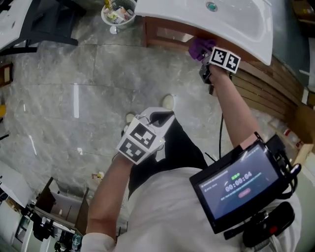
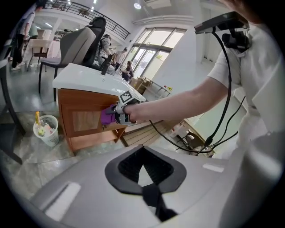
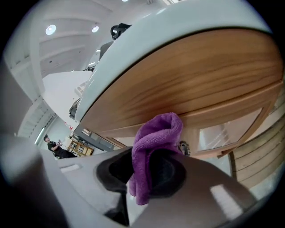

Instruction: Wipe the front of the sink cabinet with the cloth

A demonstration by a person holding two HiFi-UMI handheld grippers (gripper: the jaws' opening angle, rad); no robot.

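Observation:
The purple cloth (image 1: pixel 198 47) is pressed against the wooden front of the sink cabinet (image 1: pixel 167 34), just under the white sink top (image 1: pixel 231 19). My right gripper (image 1: pixel 205 55) is shut on it. In the right gripper view the cloth (image 3: pixel 156 133) bunches up between the jaws and touches the cabinet's upper rail (image 3: pixel 187 84). My left gripper (image 1: pixel 152 123) hangs over the floor close to my body, far from the cabinet, its jaws closed on nothing. From the left gripper view, the cabinet (image 2: pixel 84 120) and the cloth (image 2: pixel 107 115) appear at a distance.
A mesh waste basket (image 1: pixel 118 12) with rubbish stands left of the cabinet. Wooden slats (image 1: pixel 266 88) lie along the floor on the right. A small knob (image 3: pixel 183 147) sits on the cabinet door below the cloth. A screen device (image 1: pixel 241 184) hangs on my chest.

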